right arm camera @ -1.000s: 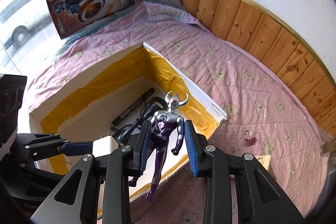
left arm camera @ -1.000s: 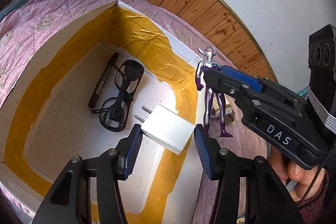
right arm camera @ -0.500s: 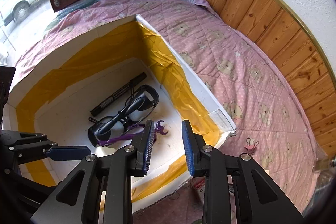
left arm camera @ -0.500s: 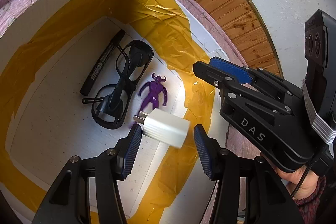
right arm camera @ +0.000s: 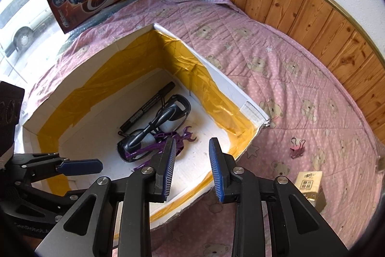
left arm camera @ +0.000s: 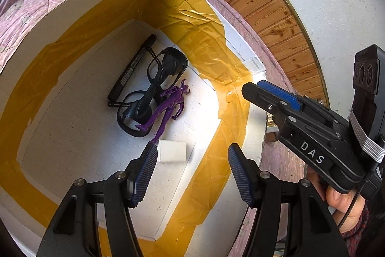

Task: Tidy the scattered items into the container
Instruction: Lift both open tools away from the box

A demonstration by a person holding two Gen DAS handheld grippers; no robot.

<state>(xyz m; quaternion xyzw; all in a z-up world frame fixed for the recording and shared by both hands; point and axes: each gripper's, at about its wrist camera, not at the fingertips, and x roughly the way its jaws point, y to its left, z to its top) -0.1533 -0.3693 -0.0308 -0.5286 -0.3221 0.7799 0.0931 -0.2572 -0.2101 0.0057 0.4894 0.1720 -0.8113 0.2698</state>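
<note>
Now white charger (left arm camera: 172, 151) on box (left arm camera: 243, 45) floor, below open left jaws.

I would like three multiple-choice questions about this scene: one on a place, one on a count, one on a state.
1. Where does the pink clip lie?
A. in the box
B. on the quilt, outside the box
C. between the right gripper's fingers

2. How many things lie in the box?
A. two
B. four
C. six

3. How is the left gripper?
A. open and empty
B. shut on the charger
C. shut on the figure

Key: 1 B, the clip rests on the quilt beyond the box wall. 2 B, marker, glasses, figure, charger. 3 A, its fingers stand apart, with the charger on the box floor.
</note>
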